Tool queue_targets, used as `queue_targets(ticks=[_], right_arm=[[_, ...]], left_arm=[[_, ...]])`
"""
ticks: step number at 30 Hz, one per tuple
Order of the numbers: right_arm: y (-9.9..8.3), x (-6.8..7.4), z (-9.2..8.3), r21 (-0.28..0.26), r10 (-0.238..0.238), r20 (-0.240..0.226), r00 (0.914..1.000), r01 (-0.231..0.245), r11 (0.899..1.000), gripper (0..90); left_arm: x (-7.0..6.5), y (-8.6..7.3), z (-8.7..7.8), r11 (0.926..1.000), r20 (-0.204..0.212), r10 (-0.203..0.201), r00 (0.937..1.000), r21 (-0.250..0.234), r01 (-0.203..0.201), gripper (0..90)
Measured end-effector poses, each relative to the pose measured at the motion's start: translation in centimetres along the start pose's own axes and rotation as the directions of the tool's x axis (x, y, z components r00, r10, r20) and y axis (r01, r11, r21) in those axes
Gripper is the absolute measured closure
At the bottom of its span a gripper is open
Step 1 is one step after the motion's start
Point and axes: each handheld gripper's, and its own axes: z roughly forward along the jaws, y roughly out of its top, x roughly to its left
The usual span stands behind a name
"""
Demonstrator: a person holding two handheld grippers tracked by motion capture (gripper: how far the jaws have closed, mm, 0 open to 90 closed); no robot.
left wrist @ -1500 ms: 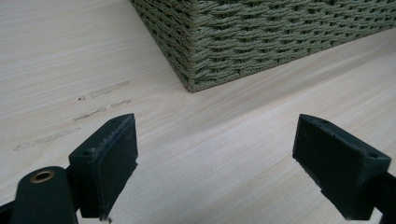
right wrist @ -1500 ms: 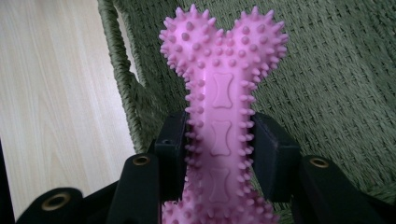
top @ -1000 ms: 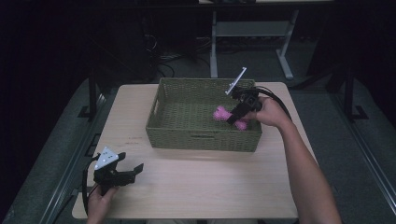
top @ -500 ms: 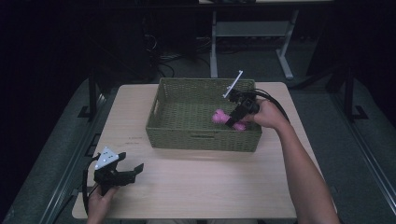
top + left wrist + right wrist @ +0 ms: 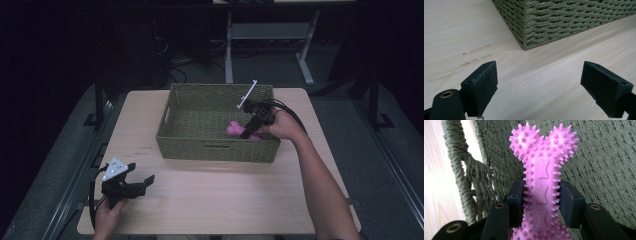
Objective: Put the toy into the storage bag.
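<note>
Two jaws of the right gripper [image 5: 541, 202] clamp the shaft of a pink spiky bone toy [image 5: 542, 182], whose knobbed end points to the top of the frame. In the high view it hangs inside the green woven basket [image 5: 215, 150], right of centre. Probably it should be lowered until it rests, then released gently. The left gripper [image 5: 541, 92] stands wide apart, empty, at lower left.
</note>
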Motion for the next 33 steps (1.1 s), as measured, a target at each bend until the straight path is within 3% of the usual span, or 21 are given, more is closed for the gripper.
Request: queue_targets(ticks=[16, 21, 33], right_arm=[[0.5, -0.1, 1.2, 0.026, 0.001, -0.01, 0.9999, -0.001, 1.0, 56.3], [0.6, 0.0, 0.3, -0.027, 0.005, -0.009, 0.9999, -0.006, 1.0, 52.9], [0.2, 1.0, -1.4, -0.057, 0.003, 0.018, 0.9998, -0.002, 0.998, 48.2]], left_arm=[[0.1, 0.0, -0.1, 1.0, -0.006, -0.003, 1.0, -0.002, 0.003, 13.4], [0.1, 0.0, -0.1, 1.0, -0.005, -0.001, 1.0, 0.0, 0.001, 13.4], [-0.1, 0.0, -0.1, 1.0, -0.001, 0.003, 1.0, 0.0, -0.003, 13.4]])
